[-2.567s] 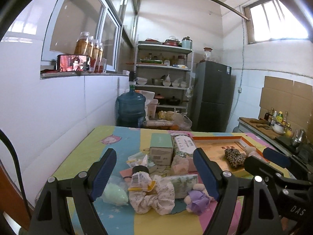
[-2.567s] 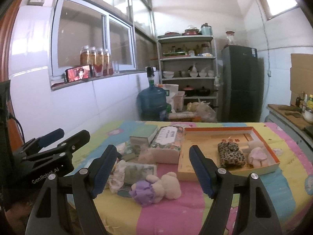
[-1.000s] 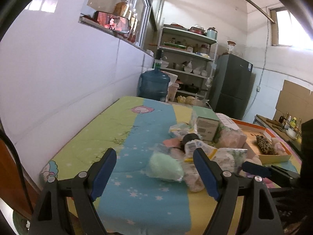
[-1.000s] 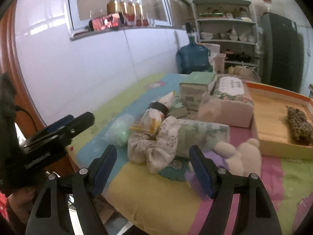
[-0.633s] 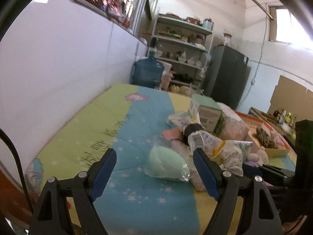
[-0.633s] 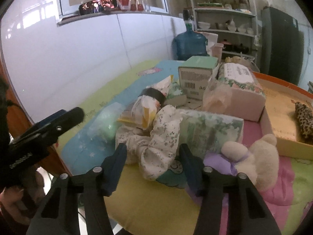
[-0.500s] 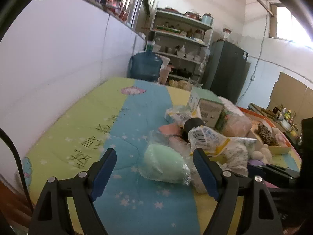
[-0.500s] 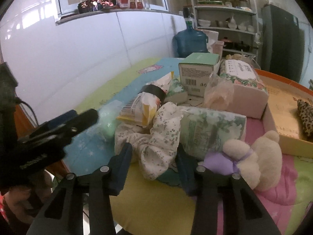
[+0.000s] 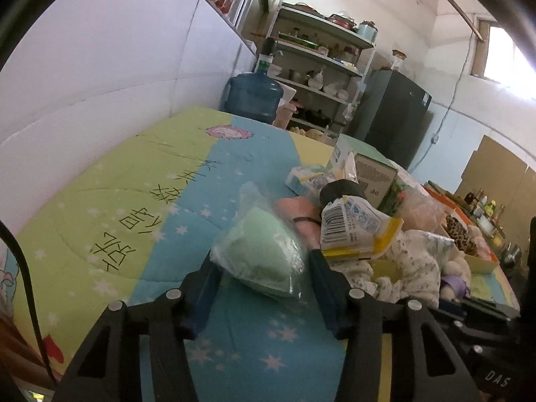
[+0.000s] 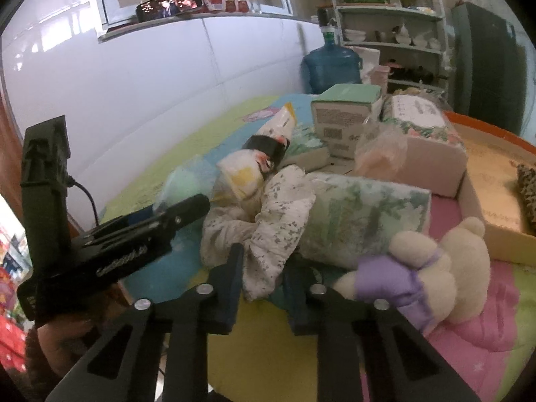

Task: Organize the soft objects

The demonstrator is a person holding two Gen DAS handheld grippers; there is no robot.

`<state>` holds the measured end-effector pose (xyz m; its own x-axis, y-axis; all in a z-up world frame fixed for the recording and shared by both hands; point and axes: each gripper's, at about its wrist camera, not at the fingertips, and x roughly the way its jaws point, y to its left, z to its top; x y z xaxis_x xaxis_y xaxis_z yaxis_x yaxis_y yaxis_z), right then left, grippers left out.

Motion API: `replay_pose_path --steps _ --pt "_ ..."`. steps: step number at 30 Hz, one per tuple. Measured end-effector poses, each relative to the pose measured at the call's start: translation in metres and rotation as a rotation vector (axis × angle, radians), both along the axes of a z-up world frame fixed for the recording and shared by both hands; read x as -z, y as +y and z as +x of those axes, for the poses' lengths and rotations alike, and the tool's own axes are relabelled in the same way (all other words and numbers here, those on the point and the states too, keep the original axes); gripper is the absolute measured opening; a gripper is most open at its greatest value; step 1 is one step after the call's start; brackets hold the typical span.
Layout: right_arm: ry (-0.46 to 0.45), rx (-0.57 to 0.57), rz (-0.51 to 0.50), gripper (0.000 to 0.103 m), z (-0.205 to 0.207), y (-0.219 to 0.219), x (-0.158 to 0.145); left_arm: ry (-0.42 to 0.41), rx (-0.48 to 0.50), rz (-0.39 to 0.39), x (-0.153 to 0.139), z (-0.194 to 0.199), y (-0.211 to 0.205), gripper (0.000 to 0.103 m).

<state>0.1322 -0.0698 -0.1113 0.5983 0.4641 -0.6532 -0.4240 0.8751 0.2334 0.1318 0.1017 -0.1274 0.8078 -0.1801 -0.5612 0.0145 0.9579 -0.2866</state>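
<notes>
A mint-green soft sponge in a clear plastic bag lies on the colourful table cover. My left gripper has closed its jaws against the two sides of that bag. A white floral fabric scrunchie lies in the pile of packets. My right gripper has its jaws pressed on the scrunchie's near lobe. A cream teddy bear with a purple scarf lies just right of it. The left gripper's body shows at the left of the right wrist view.
A pile of tissue packs, a green-topped box and snack packets fills the table's middle. An orange-rimmed tray with a leopard-print item lies to the right. A white wall runs along the left.
Both grippers moved forward and down to the pile. The left jaws closed from wide open onto the green bag. The right jaws narrowed onto the floral scrunchie.
</notes>
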Motion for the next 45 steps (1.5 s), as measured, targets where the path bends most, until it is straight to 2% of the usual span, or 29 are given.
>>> replay_pose_path --steps 7,16,30,45 --pt "-0.019 -0.008 0.023 0.015 -0.005 -0.003 -0.005 -0.030 -0.038 0.014 -0.006 -0.012 0.006 0.046" --pt "-0.091 -0.015 0.042 0.011 -0.022 -0.004 -0.027 -0.095 -0.063 0.045 -0.032 -0.030 0.006 0.046" --pt "-0.227 0.023 0.089 0.011 -0.050 -0.027 -0.073 -0.173 -0.017 0.077 -0.069 -0.049 -0.016 0.046" --pt "-0.324 0.081 0.121 0.011 -0.075 -0.056 -0.103 -0.225 0.042 0.120 -0.093 -0.062 -0.050 0.046"
